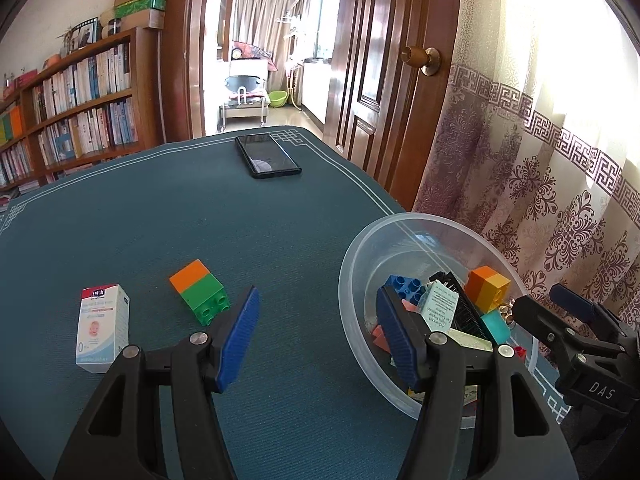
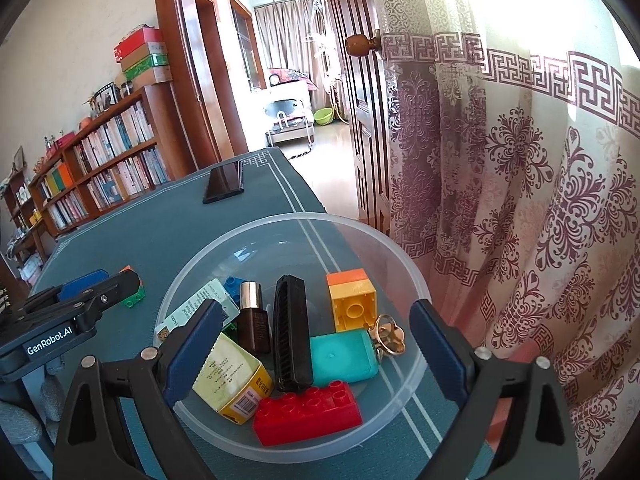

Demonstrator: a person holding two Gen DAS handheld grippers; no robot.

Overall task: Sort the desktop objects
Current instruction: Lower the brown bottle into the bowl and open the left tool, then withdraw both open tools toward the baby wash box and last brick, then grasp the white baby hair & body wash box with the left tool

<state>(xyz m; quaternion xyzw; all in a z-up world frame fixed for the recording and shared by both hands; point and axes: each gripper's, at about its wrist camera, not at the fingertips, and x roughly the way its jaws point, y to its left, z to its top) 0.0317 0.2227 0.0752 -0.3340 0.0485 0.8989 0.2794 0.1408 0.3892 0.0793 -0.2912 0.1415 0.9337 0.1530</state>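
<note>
A clear plastic bowl (image 2: 280,220) on the teal table mat holds several things: a red brick (image 2: 306,412), a teal box (image 2: 344,356), a black comb (image 2: 292,332), a yellow-and-orange brick (image 2: 354,300), a yellow-and-white carton (image 2: 232,376) and a brown bottle (image 2: 253,320). My right gripper (image 2: 314,354) hangs open over the bowl, its pads touching nothing. Left of the bowl (image 1: 360,248), my left gripper (image 1: 318,336) stands open and empty above the mat. An orange-and-green brick (image 1: 200,292) lies just beyond its left finger. A white baby-product box (image 1: 103,328) stands farther left.
A black phone (image 1: 267,155) lies flat near the table's far edge. A patterned curtain (image 1: 540,200) hangs close on the right behind the bowl, beside a wooden door (image 1: 380,80). Bookshelves (image 1: 80,112) line the wall beyond the table's left side.
</note>
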